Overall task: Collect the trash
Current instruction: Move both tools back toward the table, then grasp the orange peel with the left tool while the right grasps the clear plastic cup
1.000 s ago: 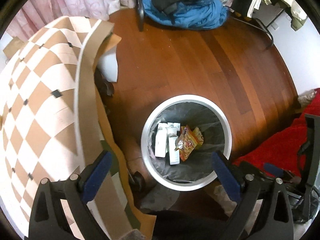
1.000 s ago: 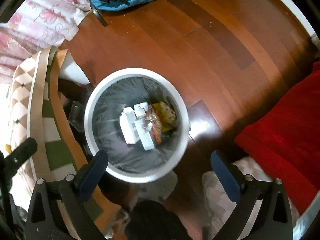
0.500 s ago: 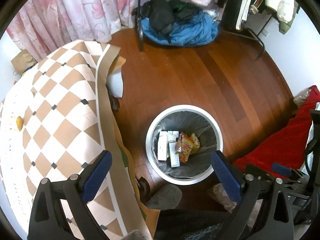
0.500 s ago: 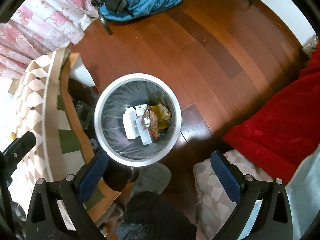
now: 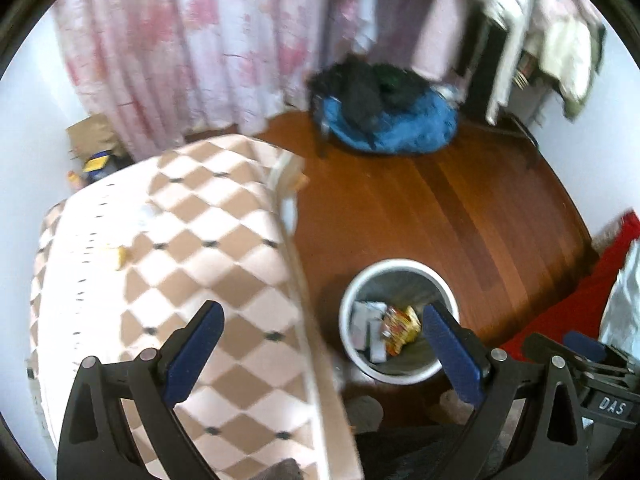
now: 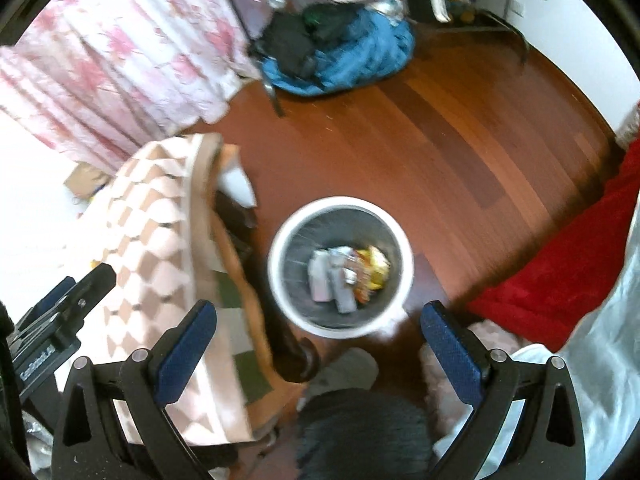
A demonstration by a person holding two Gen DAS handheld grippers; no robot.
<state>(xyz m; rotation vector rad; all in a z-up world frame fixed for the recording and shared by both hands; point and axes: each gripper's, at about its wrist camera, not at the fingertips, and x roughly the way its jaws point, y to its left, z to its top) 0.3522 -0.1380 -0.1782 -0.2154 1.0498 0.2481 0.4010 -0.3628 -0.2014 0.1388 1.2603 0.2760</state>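
A round white trash bin point(image 5: 436, 278) with a grey liner stands on the wood floor; it also shows in the right wrist view point(image 6: 280, 240). Inside lie white boxes point(image 6: 320, 276) and an orange snack wrapper point(image 6: 374, 270). My left gripper point(image 5: 320, 344) is open and empty, high above the table edge and the bin. My right gripper point(image 6: 318, 340) is open and empty, high above the bin's near side. A small yellow scrap point(image 5: 120, 258) lies on the checkered tablecloth point(image 5: 208, 240).
A blue and black pile of clothes point(image 5: 384, 120) lies on the floor by the pink floral curtain point(image 5: 180, 52). A red blanket point(image 6: 560, 264) is at the right. A brown paper bag point(image 5: 90, 140) sits behind the table. A dark chair leg point(image 6: 288, 344) stands near the bin.
Both grippers have risen and tilted up, so the bin looks smaller and lower in view. More of the table, curtain and room shows. Both stay open and empty.
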